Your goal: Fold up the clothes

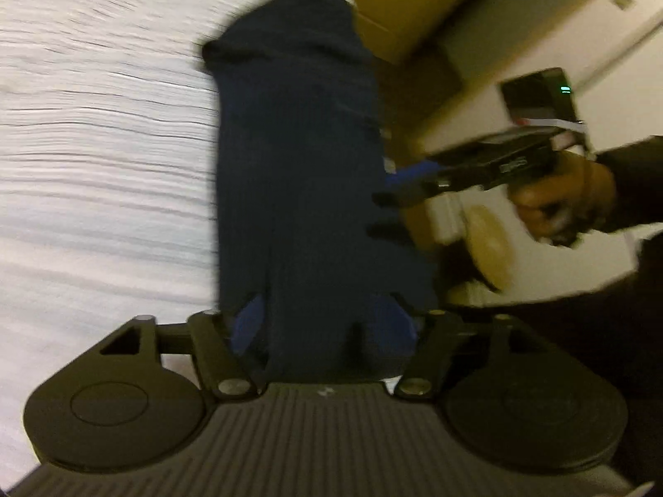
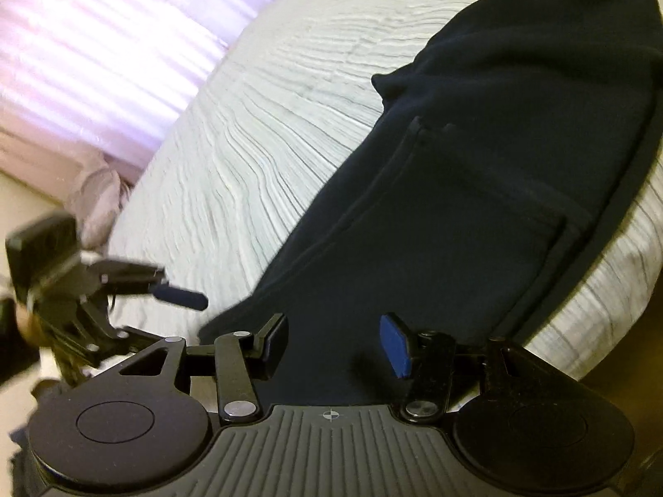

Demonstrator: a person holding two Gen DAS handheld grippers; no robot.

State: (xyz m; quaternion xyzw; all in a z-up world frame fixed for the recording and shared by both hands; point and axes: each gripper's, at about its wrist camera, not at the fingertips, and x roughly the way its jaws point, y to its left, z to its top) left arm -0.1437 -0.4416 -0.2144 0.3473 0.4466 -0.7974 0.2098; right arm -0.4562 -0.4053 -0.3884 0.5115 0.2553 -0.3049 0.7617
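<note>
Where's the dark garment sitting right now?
The dark garment lies lengthwise on the white ribbed bedspread, near the bed's edge. In the left wrist view it runs up the middle, bedspread to its left; its near end lies between each tool's open fingers.

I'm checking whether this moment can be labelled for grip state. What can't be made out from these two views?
- Left wrist view: motion blur; dark garment fills the gap of the left hand-held gripper, hiding pad contact.
- Right wrist view: right hand-held gripper over the garment; whether its pads pinch cloth is unclear.
- Garment's far end cut off by the frame edge; bed beneath.
</note>
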